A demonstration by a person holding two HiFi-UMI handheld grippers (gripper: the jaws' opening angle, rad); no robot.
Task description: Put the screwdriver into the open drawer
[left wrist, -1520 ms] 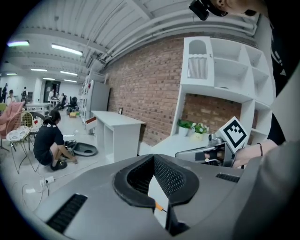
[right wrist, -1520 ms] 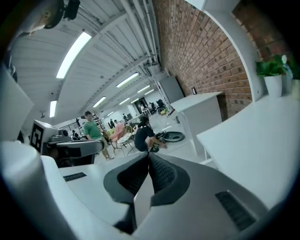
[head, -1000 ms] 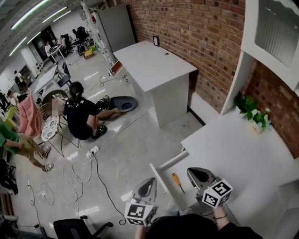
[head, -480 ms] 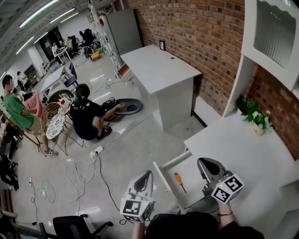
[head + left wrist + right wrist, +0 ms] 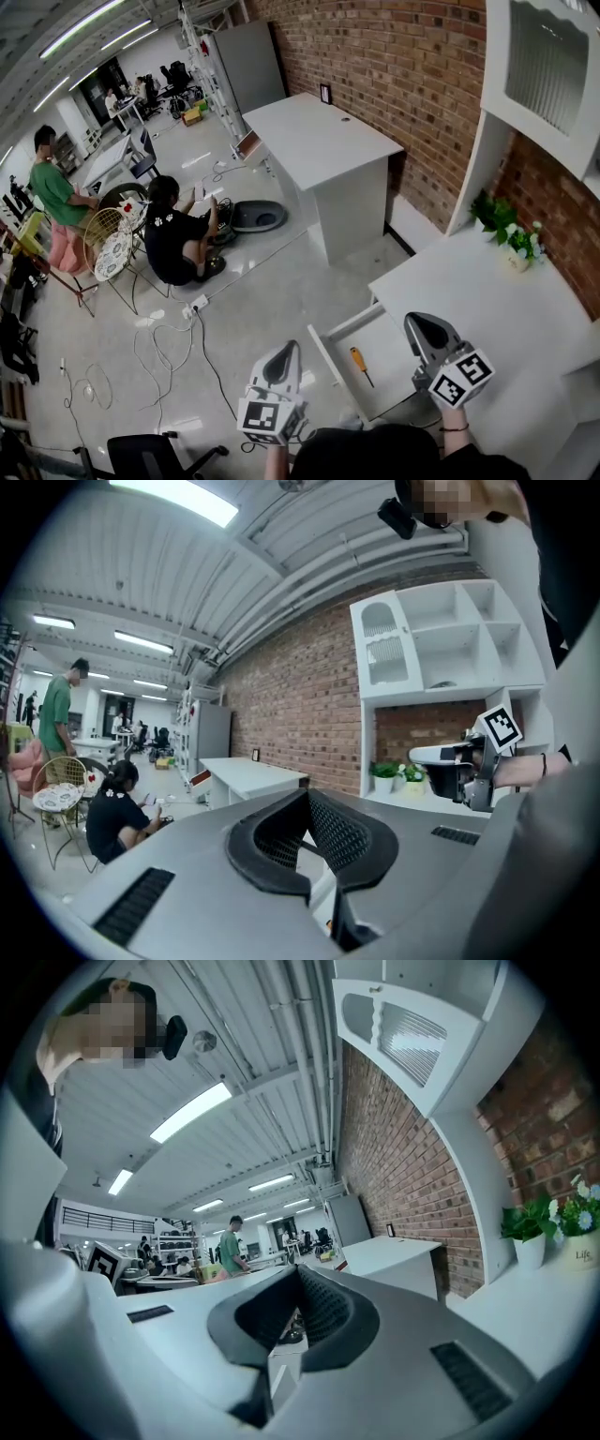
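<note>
The screwdriver (image 5: pixel 357 362), with an orange handle and dark shaft, lies on the floor of the open white drawer (image 5: pixel 325 361) that sticks out from the white desk (image 5: pixel 487 300). My left gripper (image 5: pixel 286 349) hovers left of the drawer over the floor, jaws shut and empty. My right gripper (image 5: pixel 422 324) hovers right of the screwdriver, at the desk's edge, also shut and empty. In the left gripper view my left gripper (image 5: pixel 319 897) points level at the room and the right gripper (image 5: pixel 450 766) shows at the right. The right gripper view shows my right gripper (image 5: pixel 272 1372) with its pads together.
Potted plants (image 5: pixel 508 232) stand on the desk by the brick wall. A second white desk (image 5: pixel 319 141) stands further off. A person (image 5: pixel 173 246) sits on the floor among cables (image 5: pixel 159 347). An office chair (image 5: pixel 150 457) is at bottom left.
Both grippers have risen a little and spread apart, the right one drifting right. The screwdriver stays in the drawer. A person in green has come into view at the left.
</note>
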